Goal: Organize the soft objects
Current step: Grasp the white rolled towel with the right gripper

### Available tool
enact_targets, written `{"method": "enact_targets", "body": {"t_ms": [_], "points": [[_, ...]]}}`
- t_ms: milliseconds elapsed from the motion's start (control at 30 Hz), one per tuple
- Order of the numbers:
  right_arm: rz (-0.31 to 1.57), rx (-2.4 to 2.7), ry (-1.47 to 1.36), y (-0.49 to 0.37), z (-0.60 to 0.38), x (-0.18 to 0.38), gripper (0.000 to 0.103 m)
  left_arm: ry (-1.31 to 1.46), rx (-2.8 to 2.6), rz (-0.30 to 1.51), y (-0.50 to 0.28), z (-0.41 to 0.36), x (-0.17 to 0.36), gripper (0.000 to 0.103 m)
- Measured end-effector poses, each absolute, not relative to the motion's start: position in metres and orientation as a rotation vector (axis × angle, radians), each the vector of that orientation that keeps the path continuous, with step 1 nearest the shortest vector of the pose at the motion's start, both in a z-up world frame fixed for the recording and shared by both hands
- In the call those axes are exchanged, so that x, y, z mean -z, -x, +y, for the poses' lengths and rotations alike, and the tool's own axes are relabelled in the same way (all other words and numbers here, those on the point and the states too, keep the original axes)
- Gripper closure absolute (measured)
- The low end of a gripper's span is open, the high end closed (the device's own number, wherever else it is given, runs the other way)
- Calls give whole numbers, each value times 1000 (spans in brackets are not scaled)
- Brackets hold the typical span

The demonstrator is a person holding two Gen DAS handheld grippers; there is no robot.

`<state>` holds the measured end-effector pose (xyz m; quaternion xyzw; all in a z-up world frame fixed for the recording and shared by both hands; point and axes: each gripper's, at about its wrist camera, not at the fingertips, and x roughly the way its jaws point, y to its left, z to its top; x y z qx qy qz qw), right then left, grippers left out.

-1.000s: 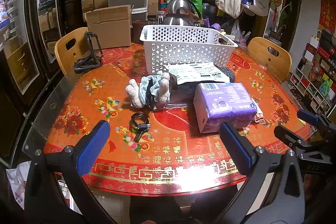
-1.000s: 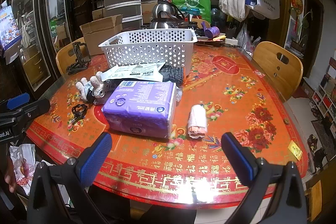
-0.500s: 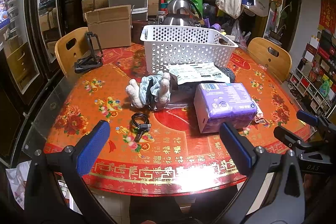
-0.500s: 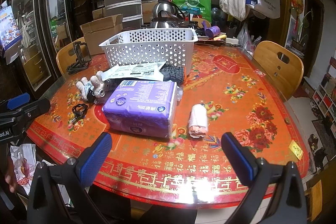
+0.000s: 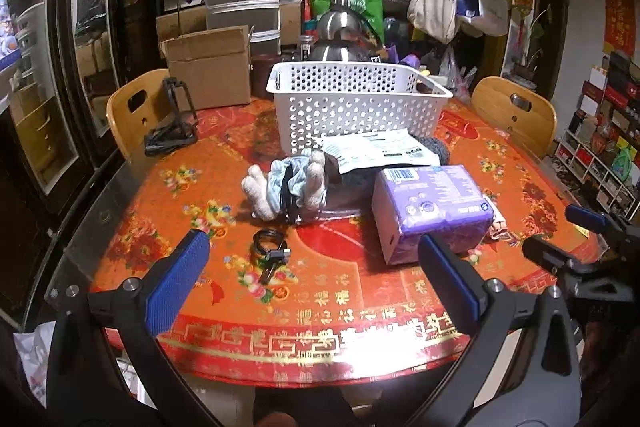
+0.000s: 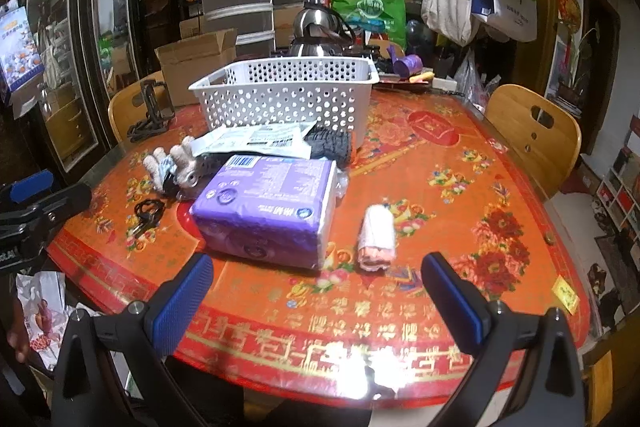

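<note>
A white perforated basket (image 5: 356, 103) (image 6: 288, 95) stands mid-table. In front of it lie a white printed packet (image 5: 376, 149) (image 6: 256, 139), a dark knitted item (image 6: 330, 145), a pale stuffed toy with blue cloth (image 5: 288, 183) (image 6: 172, 163), a purple tissue pack (image 5: 430, 211) (image 6: 268, 207) and a rolled pink-white cloth (image 6: 378, 235). My left gripper (image 5: 312, 283) is open and empty above the table's near edge. My right gripper (image 6: 316, 299) is open and empty, short of the purple pack and the roll.
A black coiled cable with keys (image 5: 270, 251) (image 6: 148, 211) lies near the front left. A black stand (image 5: 174, 123), a cardboard box (image 5: 208, 67) and a kettle (image 5: 340, 39) sit at the back. Wooden chairs (image 5: 134, 111) (image 6: 532, 135) flank the table.
Both grippers have stayed almost still; the right view has crept slightly closer to the table. Nothing on the table has moved.
</note>
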<state>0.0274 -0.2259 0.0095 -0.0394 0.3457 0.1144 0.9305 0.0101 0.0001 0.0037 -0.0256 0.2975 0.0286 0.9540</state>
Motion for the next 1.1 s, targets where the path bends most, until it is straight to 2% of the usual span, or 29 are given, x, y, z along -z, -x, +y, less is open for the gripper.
{"method": "enact_targets", "body": {"t_ms": [133, 200, 433, 567, 867, 933, 1000, 1067, 1100], "points": [[665, -259, -17, -40, -247, 0, 0, 74, -70, 645, -33, 19, 16, 0], [640, -248, -52, -50, -262, 12, 0, 42, -130, 729, -51, 25, 37, 0], [822, -180, -58, -87, -281, 60, 1, 71, -101, 854, -79, 44, 91, 0], [836, -170, 6, -94, -273, 73, 14, 94, -98, 877, -89, 50, 109, 0], [822, -196, 42, -102, -269, 81, 27, 78, -86, 874, -107, 53, 120, 0], [819, -192, 55, -106, -265, 81, 34, 73, -79, 872, -109, 52, 119, 1], [817, -186, 68, -111, -262, 82, 44, 70, -75, 869, -110, 52, 118, 4], [820, -186, 73, -116, -262, 80, 53, 67, -72, 861, -109, 50, 115, 14], [822, -186, 72, -117, -262, 79, 55, 65, -68, 853, -108, 50, 114, 28]]}}
